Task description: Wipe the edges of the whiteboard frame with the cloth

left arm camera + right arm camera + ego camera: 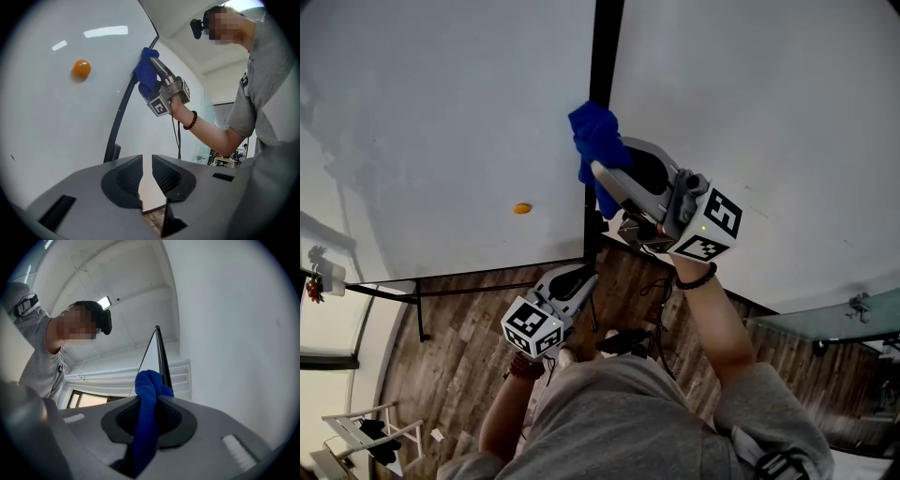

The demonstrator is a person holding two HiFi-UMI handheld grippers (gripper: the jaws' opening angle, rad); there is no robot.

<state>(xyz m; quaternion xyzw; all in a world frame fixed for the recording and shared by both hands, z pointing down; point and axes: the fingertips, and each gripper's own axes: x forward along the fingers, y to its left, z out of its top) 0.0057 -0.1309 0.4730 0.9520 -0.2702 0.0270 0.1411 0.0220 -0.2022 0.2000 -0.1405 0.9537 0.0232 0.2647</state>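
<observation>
Count: two grippers, one cloth, one whiteboard, one black frame edge, one orange round marker on the board face.

Right gripper (602,174): jaws clamped on the blue cloth (595,131). In the right gripper view the cloth (149,385) fills the slot between the jaws, and a bunched end stands out past the tips. That end presses against the black frame edge (602,47), high on the strip. The hand holding the right gripper wears one dark bead bracelet (696,279).

Left gripper (579,279): held low, well apart from the board and pointing up toward it. In its own view the jaws (147,168) stand a narrow gap apart with nothing between them, touching nothing.

Orientation: the frame edge (124,103) runs as a long dark strip up the right side of the whiteboard (441,112), top to bottom in the head view. The cloth's long axis runs along the right gripper's jaws, with the bunched end toward the frame and the tail trailing back between the jaws.

The orange marker (522,208) sits on the board left of the frame strip, below cloth level, apart from both grippers.
</observation>
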